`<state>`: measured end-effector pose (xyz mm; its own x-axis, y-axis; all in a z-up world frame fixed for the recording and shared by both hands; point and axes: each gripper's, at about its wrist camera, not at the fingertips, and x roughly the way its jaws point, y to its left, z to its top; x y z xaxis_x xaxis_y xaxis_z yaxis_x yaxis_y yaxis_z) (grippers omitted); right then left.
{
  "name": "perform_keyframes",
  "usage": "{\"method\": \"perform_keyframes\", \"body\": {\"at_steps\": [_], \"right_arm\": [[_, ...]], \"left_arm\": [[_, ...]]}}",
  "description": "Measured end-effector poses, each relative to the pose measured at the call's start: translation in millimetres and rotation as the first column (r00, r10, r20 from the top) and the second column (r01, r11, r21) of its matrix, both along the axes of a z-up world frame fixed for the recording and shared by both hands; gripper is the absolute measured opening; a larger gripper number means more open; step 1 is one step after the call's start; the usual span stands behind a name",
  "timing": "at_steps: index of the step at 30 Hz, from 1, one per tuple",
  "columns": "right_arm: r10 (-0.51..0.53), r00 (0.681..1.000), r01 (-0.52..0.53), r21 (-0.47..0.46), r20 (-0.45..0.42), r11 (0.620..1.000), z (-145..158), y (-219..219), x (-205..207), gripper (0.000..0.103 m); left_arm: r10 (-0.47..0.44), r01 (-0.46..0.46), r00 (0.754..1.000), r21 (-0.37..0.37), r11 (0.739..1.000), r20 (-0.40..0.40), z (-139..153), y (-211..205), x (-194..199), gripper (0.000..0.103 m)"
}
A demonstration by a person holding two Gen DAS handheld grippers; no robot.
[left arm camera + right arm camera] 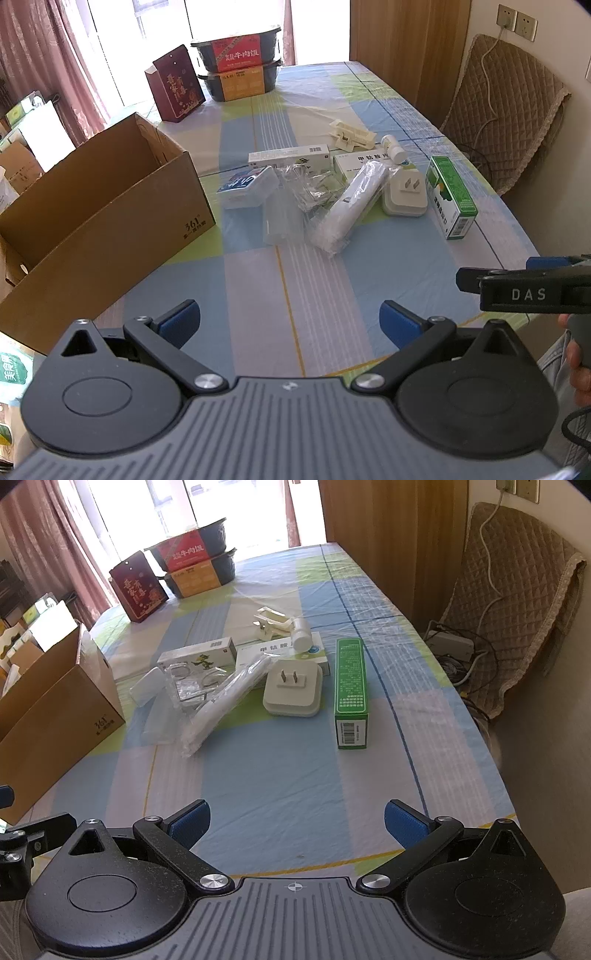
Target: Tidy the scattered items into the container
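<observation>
- Left gripper (290, 325): sitting at the bottom centre of the left wrist view, its blue-padded fingers (181, 319) spreading wide apart, pinching nothing, hovering over the checked tablecloth (314, 280).
- Right gripper (297, 821): sitting at the bottom centre of the right wrist view, claw likewise spreading wide and gripping nothing; its side also showing at the right edge of the left wrist view.
- Cardboard box (110, 218): standing open at the left of the left wrist view, on the table's left side.
- Green carton (351, 692): lying flat right of centre in the right wrist view, barcode end facing the camera, apart from the other items.
- White plug adapter (293, 692): lying prongs up, just left of the green carton.
- Wrapped white tube (221, 701): lying diagonally in clear plastic, its upper end resting near the adapter.
- Clear plastic case (279, 218): lying beside the tube's lower end.
- Blue-labelled packet (245, 186): sitting nearest the cardboard box.
- Two white medicine boxes (291, 155): lying behind the cluster, a small white bottle (303, 633) resting on the right one.
- Cream plastic clip (349, 136): lying farther back.
- Red gift bag (179, 85) and two stacked meal tubs (238, 70): standing at the upper left, on the table's far end.
</observation>
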<state>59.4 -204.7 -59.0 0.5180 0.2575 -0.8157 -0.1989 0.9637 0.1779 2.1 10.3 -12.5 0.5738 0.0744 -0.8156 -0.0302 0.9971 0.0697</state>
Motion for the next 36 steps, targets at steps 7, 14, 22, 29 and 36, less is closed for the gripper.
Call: {"method": "perform_keyframes", "body": {"at_steps": [7,14,22,29,36], "right_arm": [[0.001,1.000,-0.001,-0.003,0.004,1.000,-1.1,0.6,-0.3,0.103],[0.001,1.000,-0.001,-0.006,0.003,1.000,-0.9,1.1,1.1,0.103],[0.001,1.000,-0.001,-0.009,0.005,1.000,-2.7,1.4,-0.2,0.103],[-0.001,1.000,0.002,-0.010,0.002,1.000,-3.8,1.0,0.2,0.103],[0.000,1.000,0.000,-0.012,0.000,1.000,-4.3,0.7,0.7,0.103]], "left_arm": [[-0.008,0.008,1.000,-0.006,1.000,-0.005,0.0,1.5,1.0,0.102],[-0.011,0.011,1.000,-0.007,1.000,-0.008,-0.2,2.0,2.0,0.102],[-0.012,0.012,1.000,-0.007,1.000,-0.011,-1.7,2.6,2.9,0.102],[-0.010,0.010,1.000,-0.008,1.000,-0.017,-4.2,3.7,2.9,0.102],[-0.016,0.016,1.000,-0.007,1.000,-0.020,-7.0,2.9,4.6,0.102]]}}
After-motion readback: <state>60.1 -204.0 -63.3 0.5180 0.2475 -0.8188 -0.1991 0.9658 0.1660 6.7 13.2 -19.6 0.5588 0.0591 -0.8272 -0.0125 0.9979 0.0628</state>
